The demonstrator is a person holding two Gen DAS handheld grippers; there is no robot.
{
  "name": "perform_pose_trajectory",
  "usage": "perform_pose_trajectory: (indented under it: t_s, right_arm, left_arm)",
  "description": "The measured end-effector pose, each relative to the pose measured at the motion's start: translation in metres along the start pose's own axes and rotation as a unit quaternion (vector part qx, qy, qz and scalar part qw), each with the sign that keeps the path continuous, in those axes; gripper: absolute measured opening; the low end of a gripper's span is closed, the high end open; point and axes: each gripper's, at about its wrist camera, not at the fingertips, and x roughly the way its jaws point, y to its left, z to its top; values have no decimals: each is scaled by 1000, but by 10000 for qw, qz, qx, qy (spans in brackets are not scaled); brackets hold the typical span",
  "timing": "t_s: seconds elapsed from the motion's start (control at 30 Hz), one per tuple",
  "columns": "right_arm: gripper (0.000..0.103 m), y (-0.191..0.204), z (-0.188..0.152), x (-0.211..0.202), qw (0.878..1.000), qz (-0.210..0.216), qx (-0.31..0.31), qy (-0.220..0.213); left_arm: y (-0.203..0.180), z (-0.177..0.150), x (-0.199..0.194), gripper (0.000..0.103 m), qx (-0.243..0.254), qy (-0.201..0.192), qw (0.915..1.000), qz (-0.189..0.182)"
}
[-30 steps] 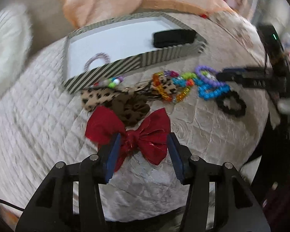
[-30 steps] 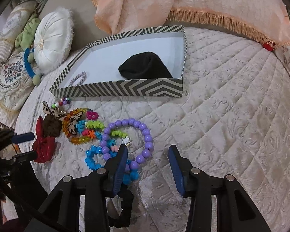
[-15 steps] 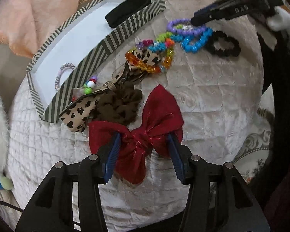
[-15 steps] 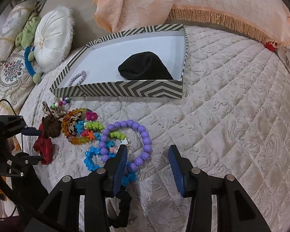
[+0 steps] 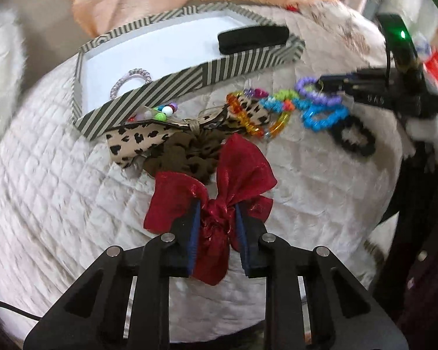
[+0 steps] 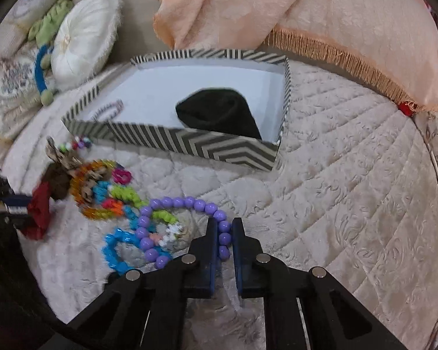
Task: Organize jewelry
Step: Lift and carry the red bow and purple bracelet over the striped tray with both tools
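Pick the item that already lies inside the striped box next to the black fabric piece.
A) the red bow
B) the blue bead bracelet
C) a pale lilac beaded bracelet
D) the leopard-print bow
C: the pale lilac beaded bracelet lies on the white floor of the striped box, apart from the black fabric piece; the other pieces lie outside on the quilt.
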Motion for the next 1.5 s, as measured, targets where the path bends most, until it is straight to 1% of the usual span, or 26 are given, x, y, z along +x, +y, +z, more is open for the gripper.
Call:
perform_pose_trajectory:
  t_s: [0.07,0.17,0.2,0.27,0.37,0.53,0.63,0.7,0.8,0.87,1.07,1.2,1.3,1.5]
  right_arm:
    - [9,-2,2,-13,9998,108,117,-145]
    - [9,-1,6,-35,9992,125,115,-364]
    - [9,0,8,-41,9990,117,94,-419]
    - [9,3,9,-56,9983,162,94,-546]
    - [9,7,12,-75,9971,222,47,-732]
    - [9,14,18,-99,9947,293,-4,-987]
    - [9,15,21,-108,9935,407,42,-1061]
    - [9,18,22,-113,9931,407,4,-1096]
    - [9,23,27,-116,9924,466,-40,-1136]
    - [9,26,31,-116,9922,477,-71,-1150]
    - [9,35,40,-112,9921,516,-183,-1129]
    - [9,40,48,-107,9920,554,-242,-1109]
    - [9,45,54,-103,9920,567,-300,-1091]
    - [9,52,66,-94,9918,589,-386,-1064]
  left_arm:
    - [-2,-2,-7,21,-278,-68,9996,-85]
    - [-3,-9,-17,21,-680,-153,9974,-202]
    - [-6,-9,-19,21,-737,-219,9968,-210]
    - [-11,-12,-28,21,-835,-359,9958,-101]
    - [-17,-14,-40,21,-918,-464,9945,-212]
    - [-23,-12,-58,21,-912,-635,9937,-138]
    - [-23,-8,-70,21,-950,-762,9925,-46]
    - [-23,-3,-74,21,-962,-808,9921,-9]
    - [-22,7,-78,21,-930,-926,9912,144]
    - [-21,15,-82,21,-925,-1055,9894,383]
    - [-9,37,-86,21,-1016,-1274,9851,548]
    - [-2,51,-79,21,-1020,-1343,9819,863]
    - [5,58,-73,21,-1122,-1350,9806,876]
    - [11,70,-65,21,-1152,-1347,9789,1020]
